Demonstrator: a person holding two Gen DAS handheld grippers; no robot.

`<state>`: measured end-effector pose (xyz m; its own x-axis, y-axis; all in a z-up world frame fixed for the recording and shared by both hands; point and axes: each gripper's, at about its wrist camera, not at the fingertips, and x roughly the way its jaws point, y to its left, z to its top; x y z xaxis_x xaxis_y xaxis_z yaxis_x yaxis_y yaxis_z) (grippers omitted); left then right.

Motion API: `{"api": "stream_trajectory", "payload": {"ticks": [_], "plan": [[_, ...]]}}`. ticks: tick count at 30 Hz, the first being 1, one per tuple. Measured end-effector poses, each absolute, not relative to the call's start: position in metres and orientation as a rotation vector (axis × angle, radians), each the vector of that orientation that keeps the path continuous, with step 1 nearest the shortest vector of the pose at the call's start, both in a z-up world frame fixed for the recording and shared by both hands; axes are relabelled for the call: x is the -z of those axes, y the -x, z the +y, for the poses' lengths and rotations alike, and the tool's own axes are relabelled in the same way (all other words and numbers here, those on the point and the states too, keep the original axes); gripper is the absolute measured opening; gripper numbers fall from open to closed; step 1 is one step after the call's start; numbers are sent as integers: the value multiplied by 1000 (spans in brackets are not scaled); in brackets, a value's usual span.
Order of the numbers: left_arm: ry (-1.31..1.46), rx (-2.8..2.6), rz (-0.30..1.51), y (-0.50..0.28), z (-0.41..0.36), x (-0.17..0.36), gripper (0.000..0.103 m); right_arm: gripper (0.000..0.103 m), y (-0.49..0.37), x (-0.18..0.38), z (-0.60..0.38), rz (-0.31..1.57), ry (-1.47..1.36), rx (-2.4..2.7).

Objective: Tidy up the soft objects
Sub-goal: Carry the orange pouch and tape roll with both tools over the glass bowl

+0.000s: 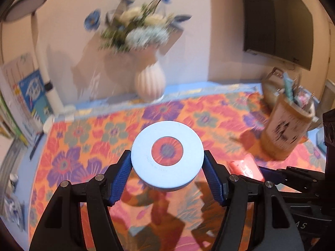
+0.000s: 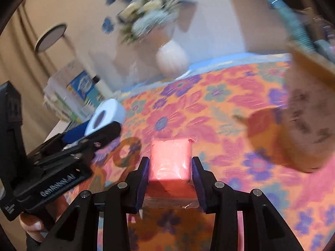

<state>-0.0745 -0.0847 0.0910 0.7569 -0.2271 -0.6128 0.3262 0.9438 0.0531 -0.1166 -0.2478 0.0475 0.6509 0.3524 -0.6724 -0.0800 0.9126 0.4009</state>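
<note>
My left gripper (image 1: 167, 167) is shut on a white tape roll (image 1: 167, 155) and holds it flat above the floral tablecloth (image 1: 88, 146). The roll also shows in the right wrist view (image 2: 107, 116), at the left, between the left gripper's fingers. My right gripper (image 2: 170, 171) is shut on a pink wrapped soft pack (image 2: 170, 161) and holds it above the cloth. The pink pack shows in the left wrist view (image 1: 245, 167), at the right, beside the roll.
A brown basket (image 1: 286, 133) filled with items stands at the right on the cloth; it looms close in the right wrist view (image 2: 309, 108). A white ribbed vase (image 1: 149, 81) with flowers stands at the back by the wall. Books (image 1: 27, 96) and a lamp (image 1: 41, 48) are at the left.
</note>
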Motion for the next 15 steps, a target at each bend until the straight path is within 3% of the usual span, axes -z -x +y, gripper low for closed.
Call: {"api": "stream_trajectory", "payload": {"ticks": [9, 15], "plan": [[-162, 440, 491, 90, -158, -157, 64, 39, 163, -162, -314, 557, -355, -158], [-152, 536, 465, 81, -220, -205, 64, 39, 175, -195, -388, 474, -436, 19]]}}
